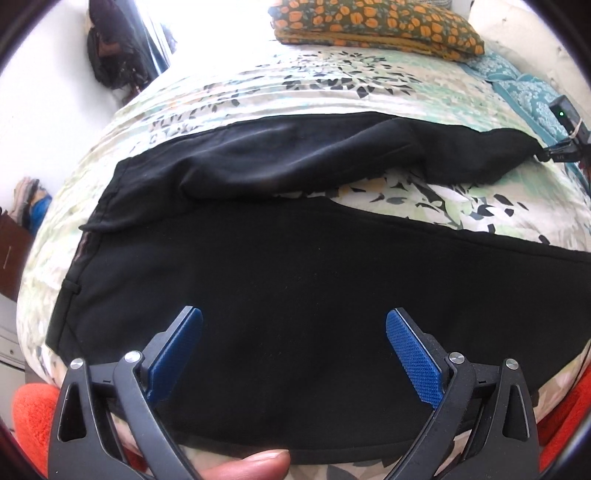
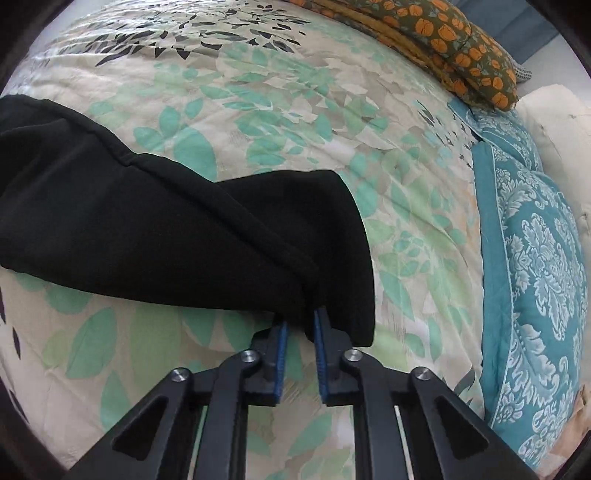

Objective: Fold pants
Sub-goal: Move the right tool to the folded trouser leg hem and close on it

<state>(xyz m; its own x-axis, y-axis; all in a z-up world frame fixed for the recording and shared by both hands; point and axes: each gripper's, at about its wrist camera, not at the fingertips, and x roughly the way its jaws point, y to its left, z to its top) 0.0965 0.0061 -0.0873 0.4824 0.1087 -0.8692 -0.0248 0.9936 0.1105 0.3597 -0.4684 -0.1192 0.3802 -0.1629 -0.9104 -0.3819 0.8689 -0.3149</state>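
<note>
Black pants (image 1: 280, 280) lie spread on a leaf-patterned bedspread (image 1: 332, 85), waistband to the left, the two legs running right. My left gripper (image 1: 293, 325) is open and hovers over the near leg, empty. My right gripper (image 2: 300, 321) is shut on the hem end of the far pant leg (image 2: 184, 236) and holds it slightly lifted off the bedspread (image 2: 295, 122). The right gripper also shows in the left wrist view (image 1: 565, 151) at the far leg's end.
A pumpkin-print pillow (image 1: 376, 26) lies at the far edge of the bed. A teal damask blanket (image 2: 535, 258) lies at the right. Orange fabric (image 1: 33, 410) sits below the near bed edge. A dark bag (image 1: 110, 48) hangs at back left.
</note>
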